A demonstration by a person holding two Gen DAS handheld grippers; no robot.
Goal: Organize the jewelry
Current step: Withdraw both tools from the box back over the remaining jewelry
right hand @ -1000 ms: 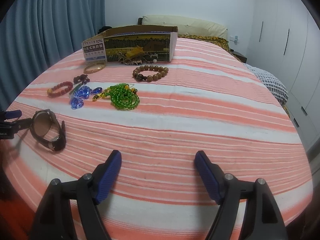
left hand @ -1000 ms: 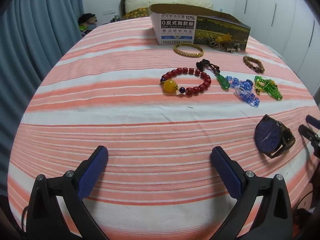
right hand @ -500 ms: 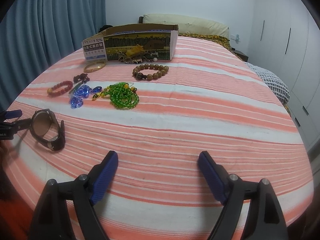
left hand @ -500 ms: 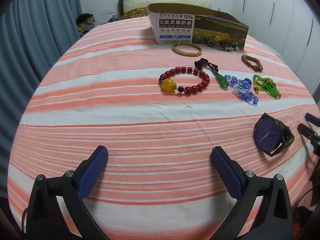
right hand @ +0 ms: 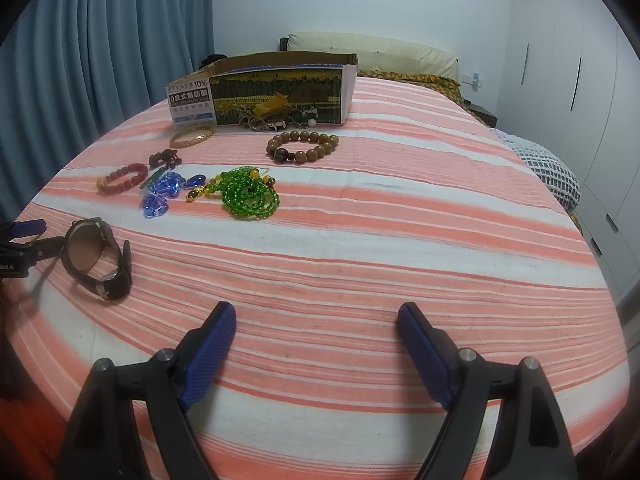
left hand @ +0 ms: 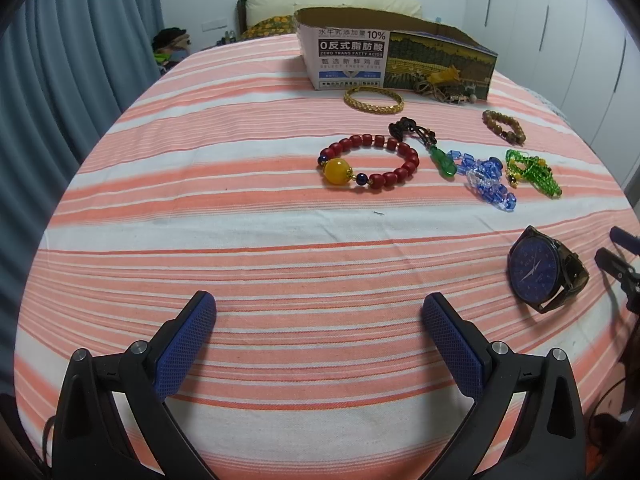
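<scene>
The left gripper (left hand: 319, 322) and the right gripper (right hand: 316, 326) are hovering over the striped bed (left hand: 240, 240), jaws spread wide and gripping nothing. The cardboard box (left hand: 394, 54) is sitting at 12 o'clock; its contents are hidden behind its wall. The red bracelet (left hand: 370, 161), gold bangle (left hand: 373, 99), green beads (right hand: 250, 194) and watch (left hand: 546, 274) are lying outside it.

Left tool (left hand: 319, 316) and right tool (right hand: 316, 326) both spread wide, empty.
</scene>
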